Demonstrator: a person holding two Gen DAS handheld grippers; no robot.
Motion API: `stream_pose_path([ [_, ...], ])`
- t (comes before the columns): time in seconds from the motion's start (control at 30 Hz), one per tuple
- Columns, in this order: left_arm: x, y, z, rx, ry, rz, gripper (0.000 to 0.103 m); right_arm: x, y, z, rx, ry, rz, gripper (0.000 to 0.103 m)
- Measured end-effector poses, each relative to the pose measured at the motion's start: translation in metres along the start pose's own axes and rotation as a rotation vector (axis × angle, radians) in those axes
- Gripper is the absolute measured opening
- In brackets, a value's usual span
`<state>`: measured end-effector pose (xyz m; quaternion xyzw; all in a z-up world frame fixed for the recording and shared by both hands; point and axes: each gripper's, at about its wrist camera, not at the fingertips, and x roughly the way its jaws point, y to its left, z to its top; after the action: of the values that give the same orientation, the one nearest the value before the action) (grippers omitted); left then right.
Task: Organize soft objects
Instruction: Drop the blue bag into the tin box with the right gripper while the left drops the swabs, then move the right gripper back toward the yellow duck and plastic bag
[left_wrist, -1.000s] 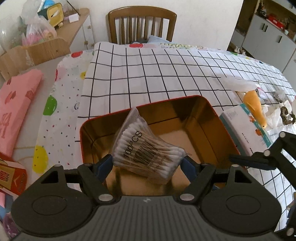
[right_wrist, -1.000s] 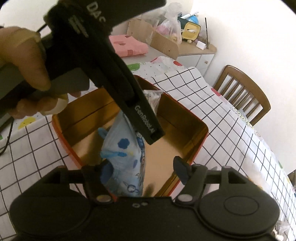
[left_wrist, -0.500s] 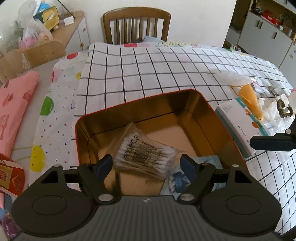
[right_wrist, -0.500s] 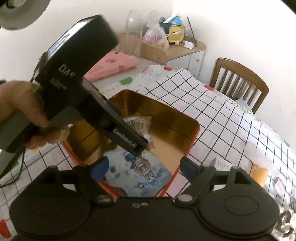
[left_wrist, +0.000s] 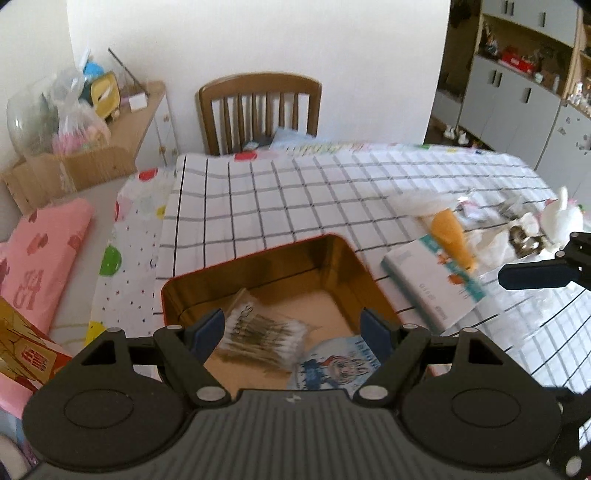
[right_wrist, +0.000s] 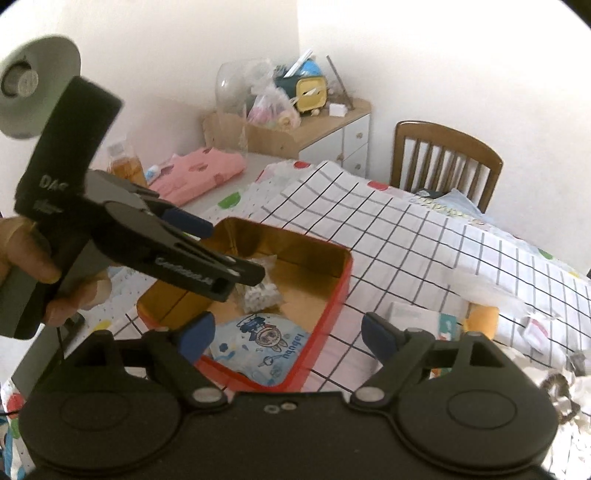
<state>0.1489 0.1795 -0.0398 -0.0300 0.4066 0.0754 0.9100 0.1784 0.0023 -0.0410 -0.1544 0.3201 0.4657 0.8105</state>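
A red tin with a gold inside (left_wrist: 332, 251) (right_wrist: 332, 291) sits on the checked tablecloth. In it lie a clear bag of cotton swabs (left_wrist: 262, 339) (right_wrist: 258, 295) and a blue-and-white tissue pack with a cartoon print (left_wrist: 332, 369) (right_wrist: 262, 347). My left gripper (left_wrist: 291, 328) is open and empty above the tin's near side. My right gripper (right_wrist: 286, 332) is open and empty over the tin's corner. The left gripper (right_wrist: 192, 236) also shows in the right wrist view, held by a hand.
To the right of the tin lie a white tissue pack (left_wrist: 432, 280), an orange soft toy (left_wrist: 450, 236), crumpled plastic and a white plush (left_wrist: 561, 218). A wooden chair (left_wrist: 258, 110) stands behind the table. A pink folded cloth (left_wrist: 40, 251) and a cluttered side cabinet (left_wrist: 92, 110) are at left.
The left gripper let go of the cotton swab bag and the right let go of the tissue pack; both now lie in the tin. Both grippers have risen and pulled back.
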Motion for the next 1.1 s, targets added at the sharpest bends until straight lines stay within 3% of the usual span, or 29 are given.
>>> stream_pose_path([
  [0.5, -0.051, -0.061, 0.003, 0.006, -0.125, -0.043, 0.085, -0.070, -0.049, -0.032, 0.142, -0.089, -0.091, 0.092],
  [0.9, -0.048, -0.119, 0.009, -0.017, -0.151, -0.124, 0.086, -0.119, -0.100, -0.071, 0.227, -0.114, -0.180, 0.097],
  [1.0, -0.043, -0.132, 0.011, -0.024, -0.155, -0.145, 0.100, -0.128, -0.114, -0.078, 0.246, -0.118, -0.203, 0.098],
  [1.1, -0.039, -0.145, 0.013, -0.030, -0.166, -0.165, 0.100, -0.134, -0.128, -0.086, 0.263, -0.116, -0.223, 0.098],
])
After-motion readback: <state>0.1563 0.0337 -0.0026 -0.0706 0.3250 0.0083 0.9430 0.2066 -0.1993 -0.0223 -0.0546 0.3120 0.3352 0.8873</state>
